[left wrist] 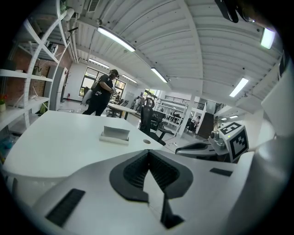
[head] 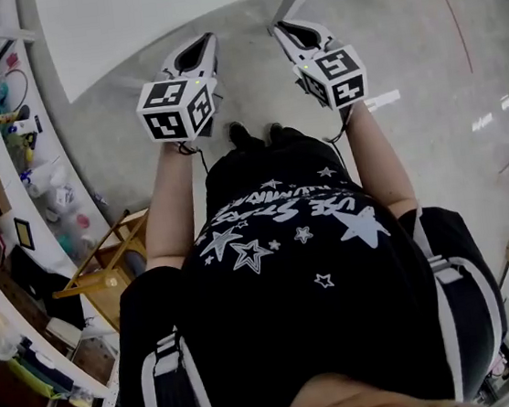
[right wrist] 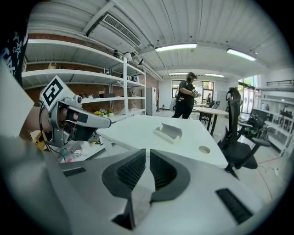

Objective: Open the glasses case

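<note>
The left tongs [left wrist: 148, 152] are sitting fully closed, gripping nothing. The right tongs [right wrist: 148, 153] are standing closed to a thin slit, also empty. The glasses case [right wrist: 171, 132] is lying ahead of both, well apart, on the white counter [right wrist: 133, 134].

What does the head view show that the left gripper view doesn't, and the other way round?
Only the head view: the person's star-print shirt and a wooden stool on the floor. Only the left gripper view: a small white object, possibly the glasses case, on the white table, an office chair and a standing person. Both: that table, the right gripper, and the left gripper, its jaws together and empty.
</note>
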